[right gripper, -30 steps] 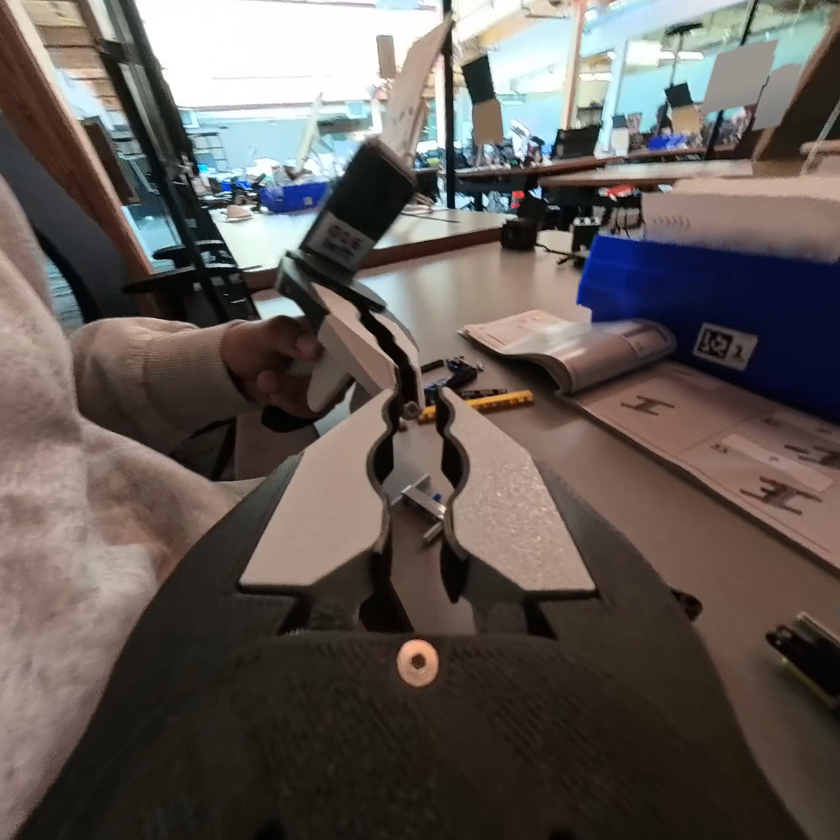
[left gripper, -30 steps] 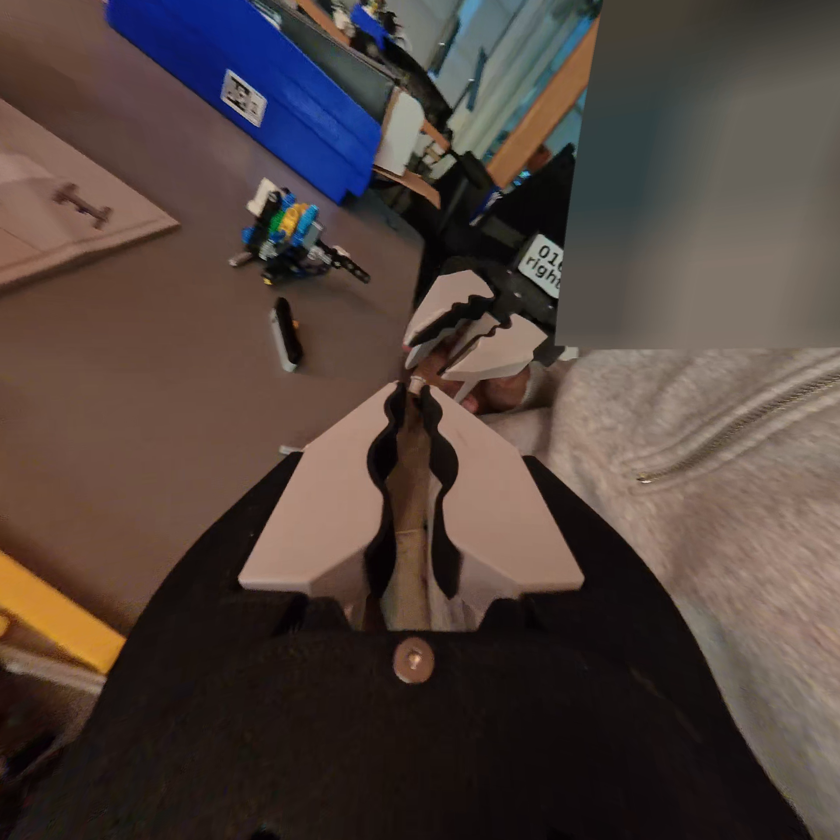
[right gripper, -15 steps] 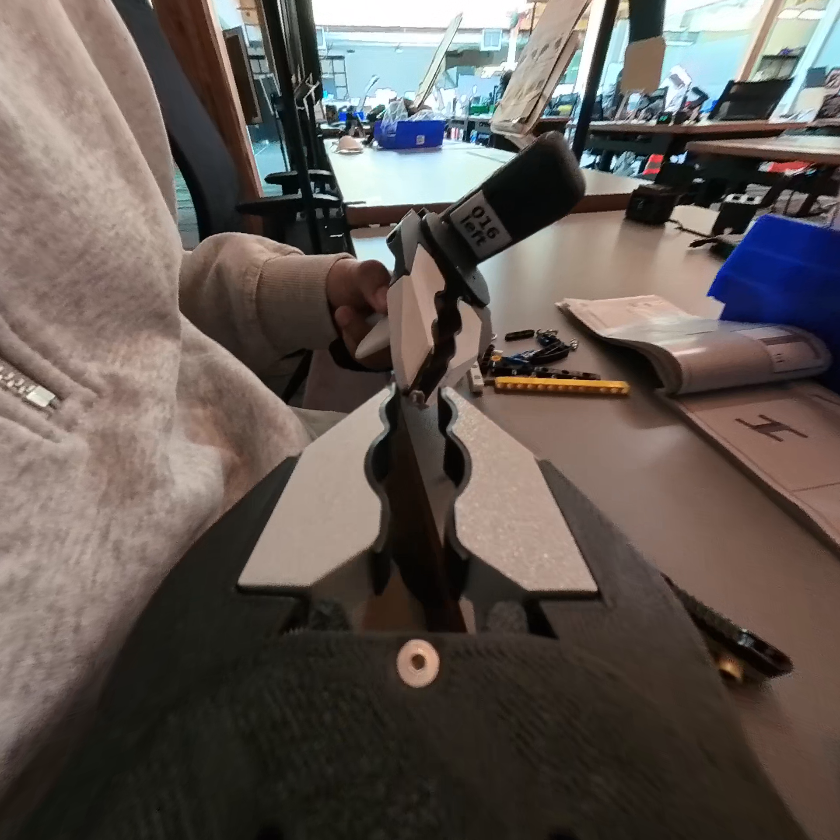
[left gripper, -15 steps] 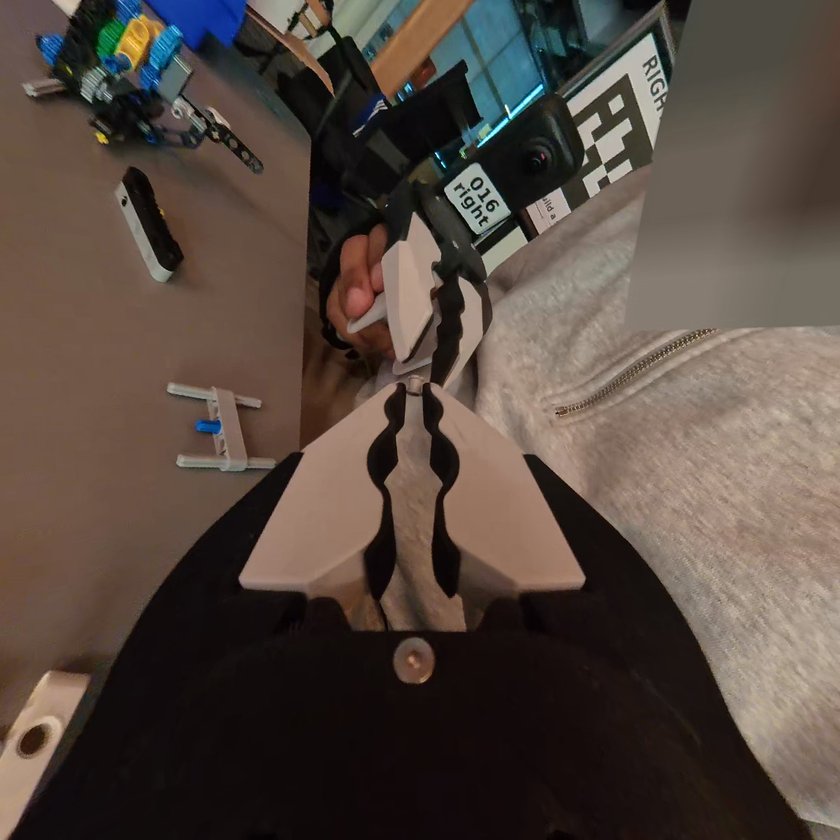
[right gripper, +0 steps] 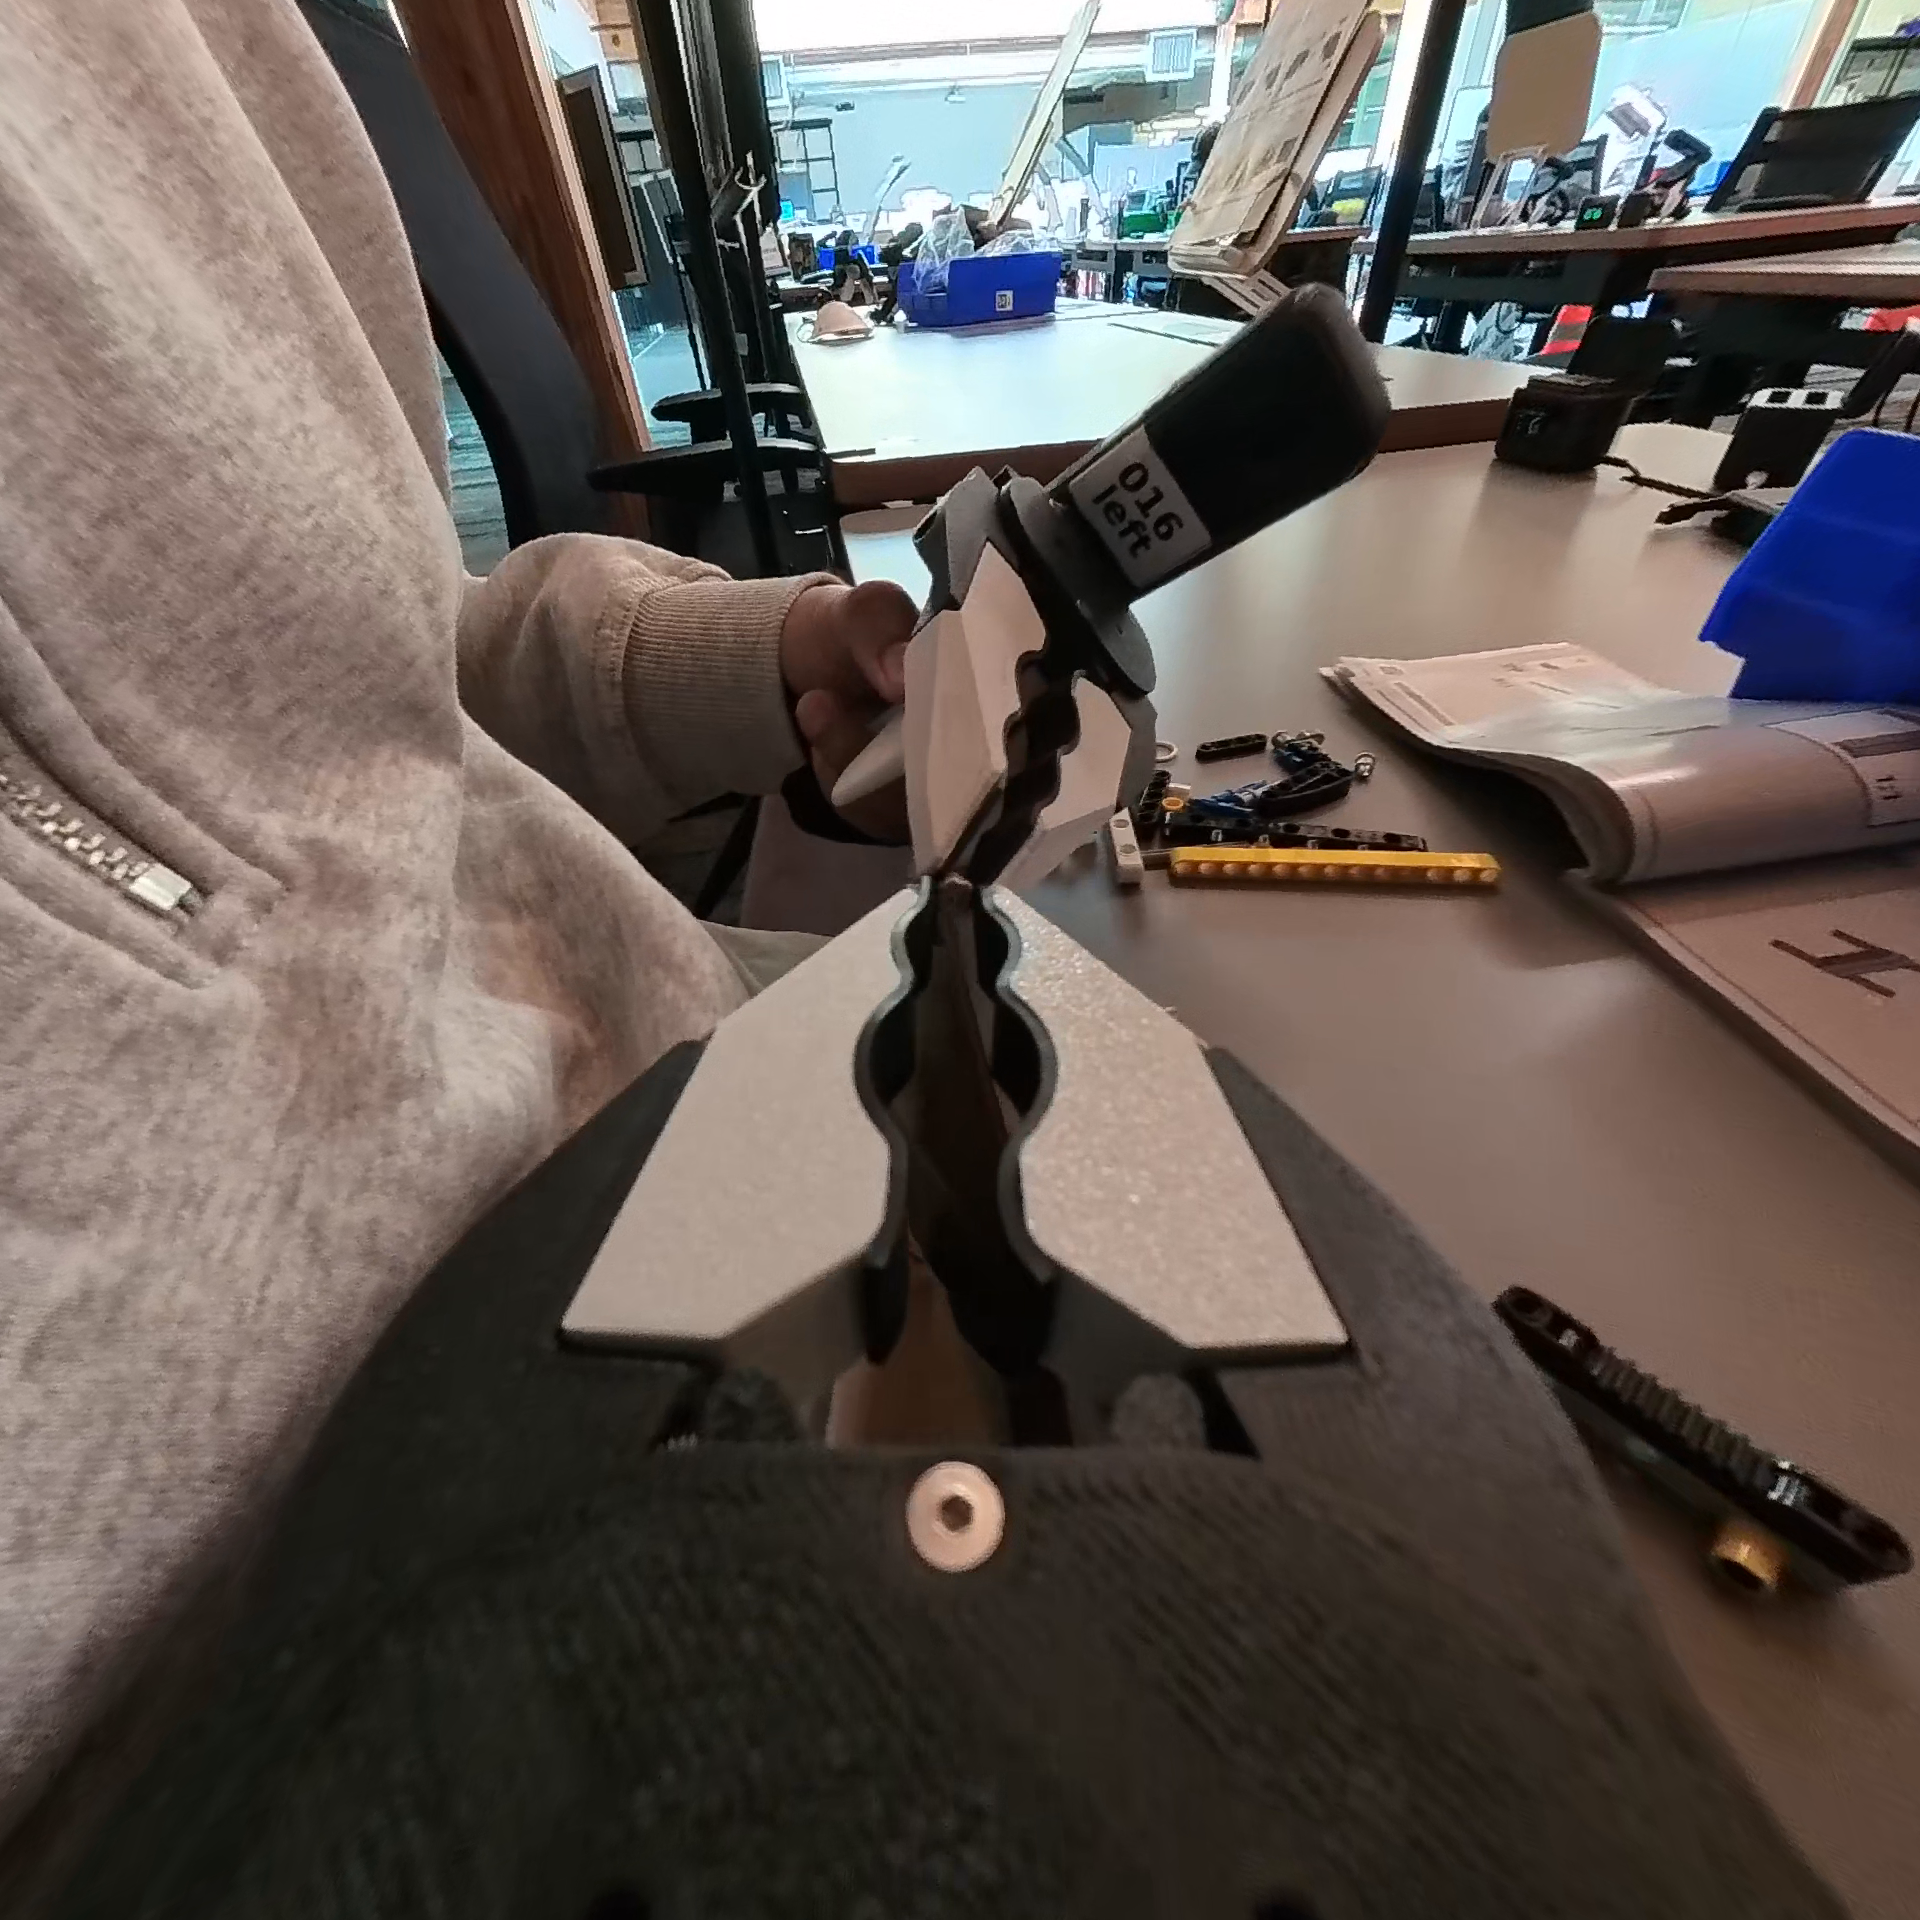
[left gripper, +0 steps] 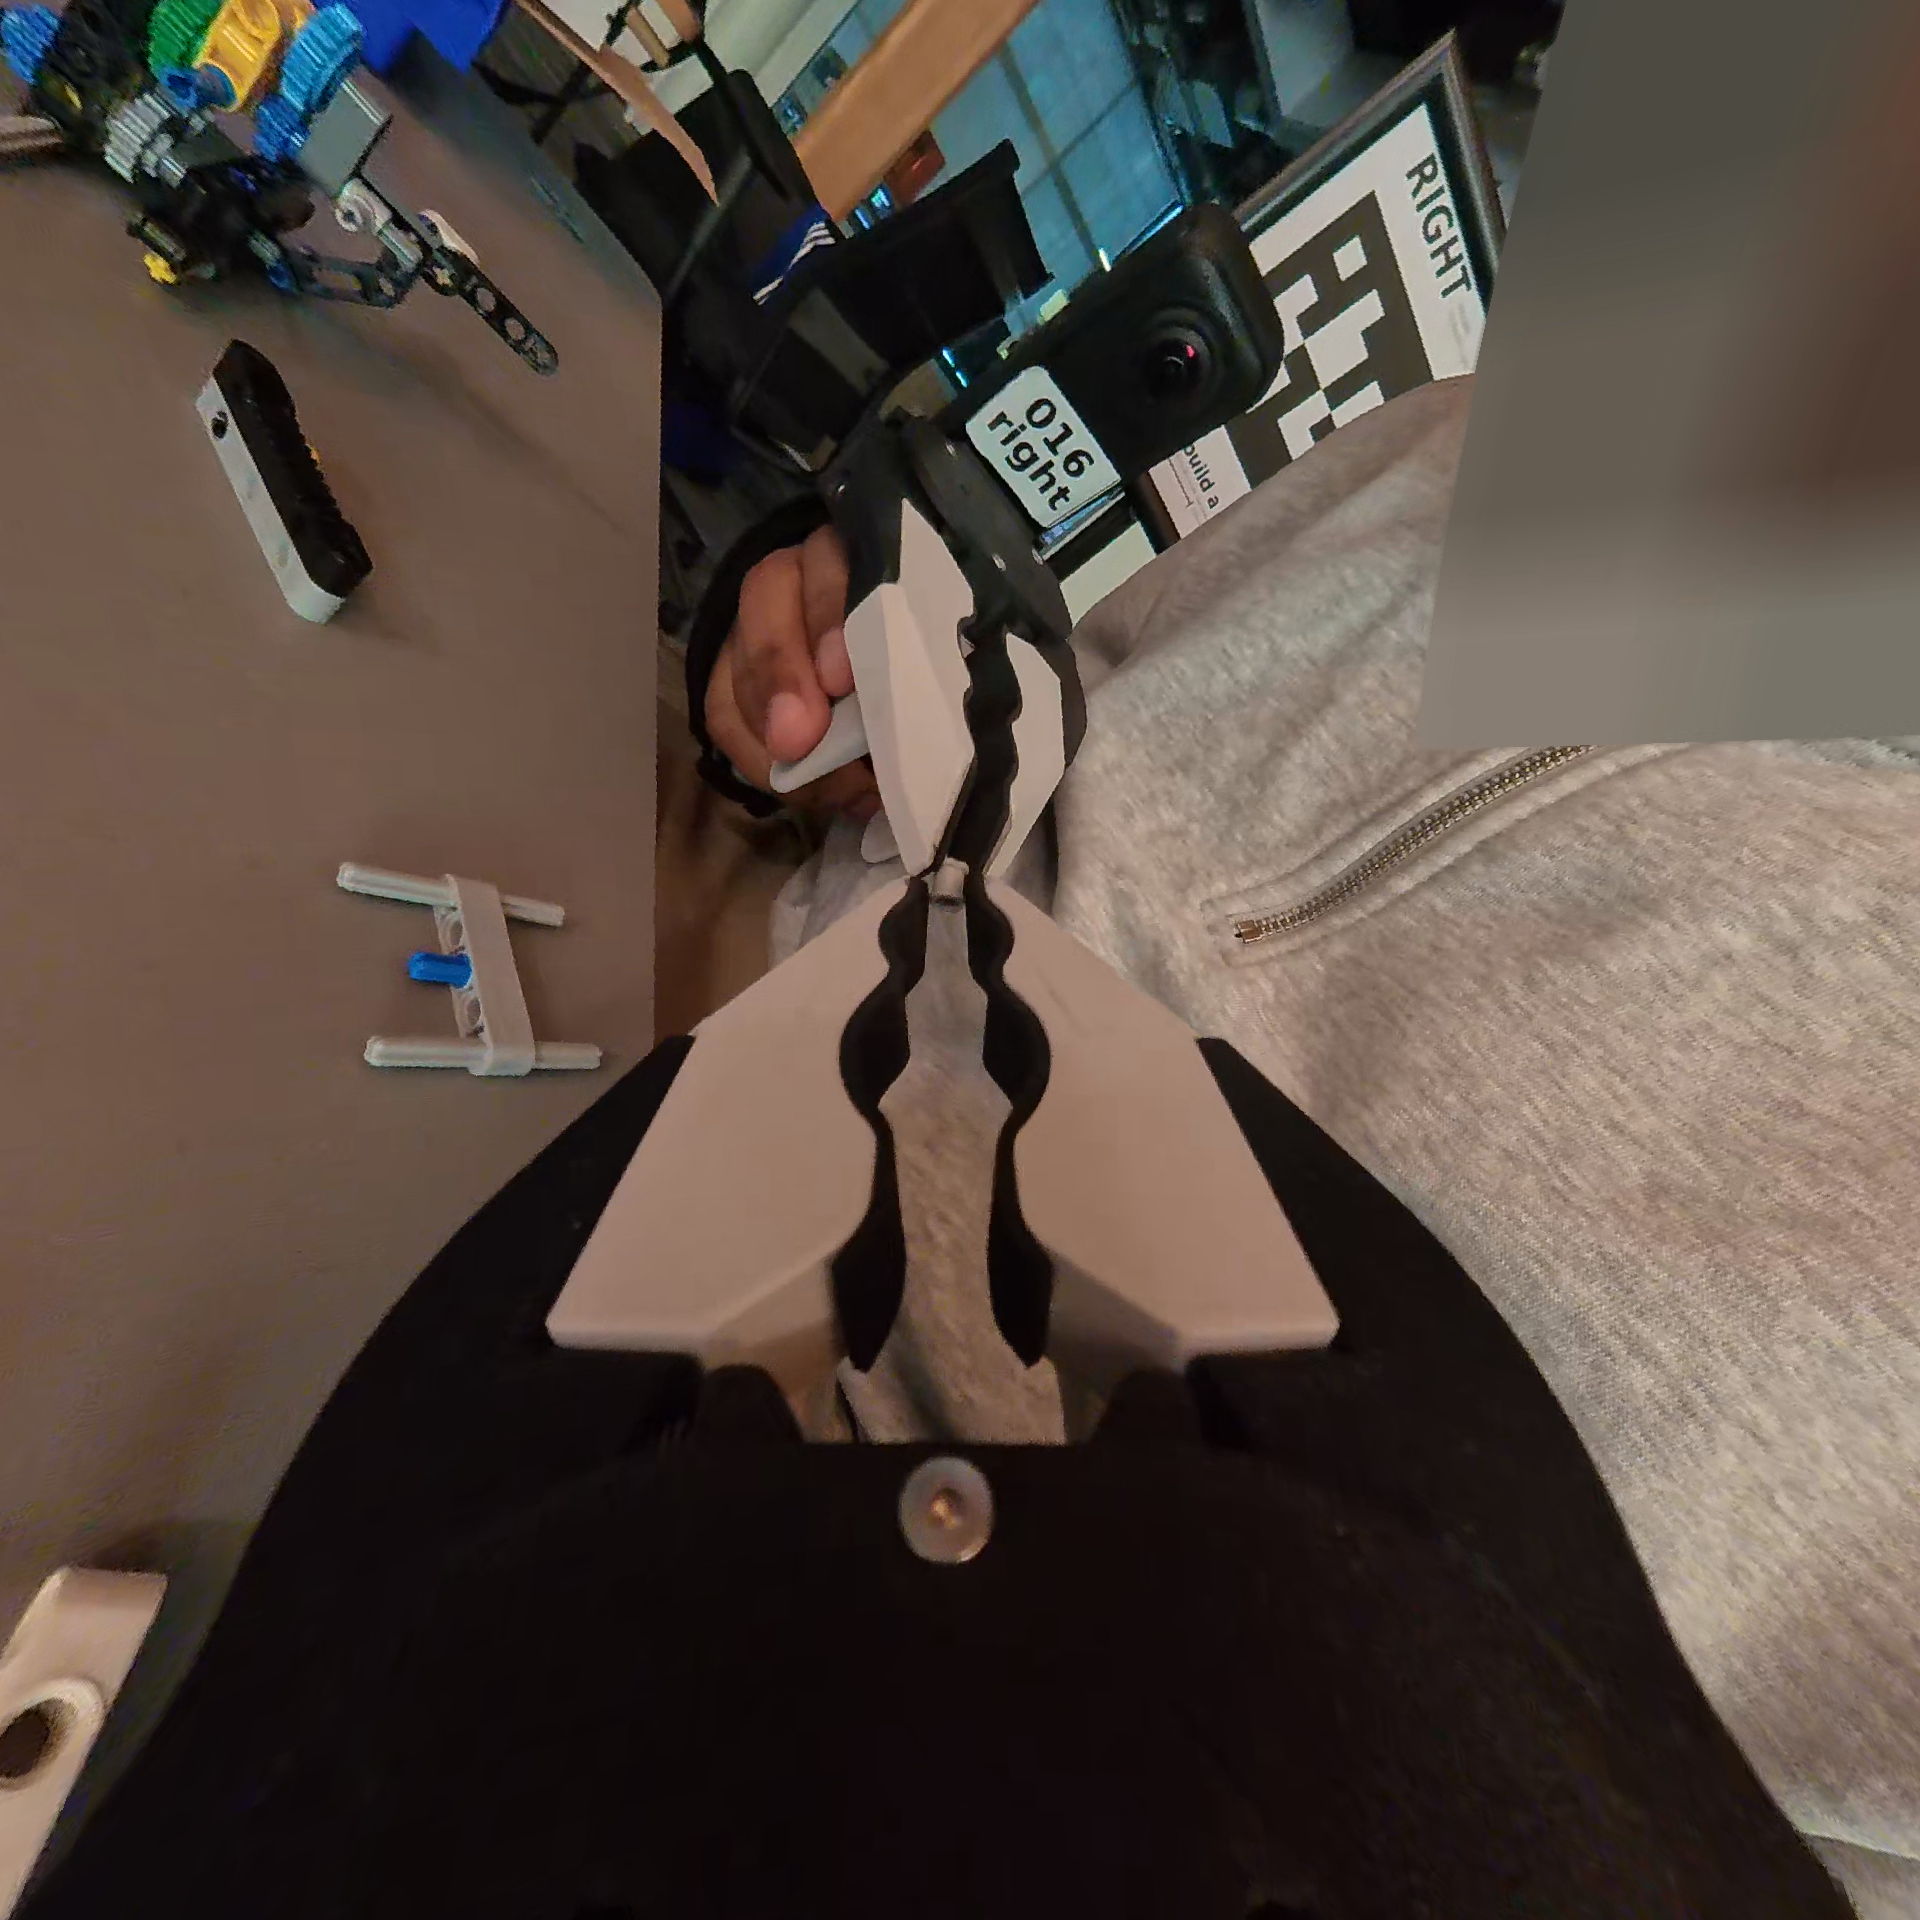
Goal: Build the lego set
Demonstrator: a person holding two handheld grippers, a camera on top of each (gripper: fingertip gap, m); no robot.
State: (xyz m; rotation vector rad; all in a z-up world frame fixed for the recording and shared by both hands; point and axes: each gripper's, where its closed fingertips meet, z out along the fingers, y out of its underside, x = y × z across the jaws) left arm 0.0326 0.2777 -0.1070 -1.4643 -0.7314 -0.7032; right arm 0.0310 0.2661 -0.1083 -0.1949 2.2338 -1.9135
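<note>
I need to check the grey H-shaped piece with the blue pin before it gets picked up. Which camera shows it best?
The left wrist view: the grey H-shaped piece lies in plain sight on the brown table, left of the left claw, blue pin visible. The right wrist view does not show it.

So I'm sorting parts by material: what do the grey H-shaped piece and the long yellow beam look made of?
Grey H-shaped piece: apparently moulded plastic, matt, with crisp edges, pin holes and a blue pin.
Long yellow beam: likely the same plastic, with a slight sheen, even colour and a regular row of holes.
</note>
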